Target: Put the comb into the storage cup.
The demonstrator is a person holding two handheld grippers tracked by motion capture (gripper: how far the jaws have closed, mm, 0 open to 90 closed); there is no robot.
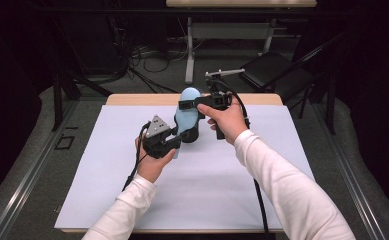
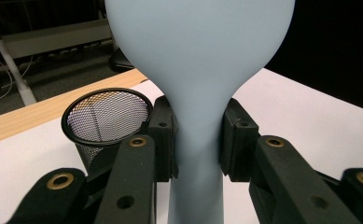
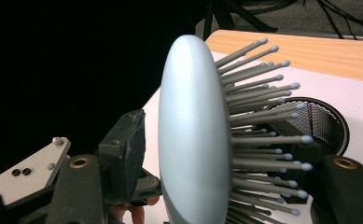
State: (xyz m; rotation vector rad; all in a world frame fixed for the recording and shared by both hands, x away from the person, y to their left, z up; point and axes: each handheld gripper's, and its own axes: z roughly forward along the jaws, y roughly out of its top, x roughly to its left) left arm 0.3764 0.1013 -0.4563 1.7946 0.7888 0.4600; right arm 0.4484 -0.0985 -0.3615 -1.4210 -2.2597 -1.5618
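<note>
A light blue hairbrush (image 1: 186, 119) is held up over the table, handle down and head up. My left gripper (image 1: 174, 143) is shut on its narrow neck, and in the left gripper view both pads press the neck of the hairbrush (image 2: 198, 70) from either side of the gripper (image 2: 198, 137). My right gripper (image 1: 189, 104) reaches across the head from the right. In the right gripper view the hairbrush (image 3: 193, 140) stands edge-on between the jaws of the gripper (image 3: 216, 145), bristles toward the right jaw. A thin gap shows between the left pad (image 3: 123, 137) and the brush's smooth back.
A black mesh cup (image 1: 192, 135) stands on the white sheet (image 1: 207, 190) just behind the brush, with the cup (image 2: 105, 116) open at the top and the cup (image 3: 326, 122) partly behind the bristles. Bare wood runs along the table's far edge (image 1: 132, 99). Desks, a chair and cables lie beyond.
</note>
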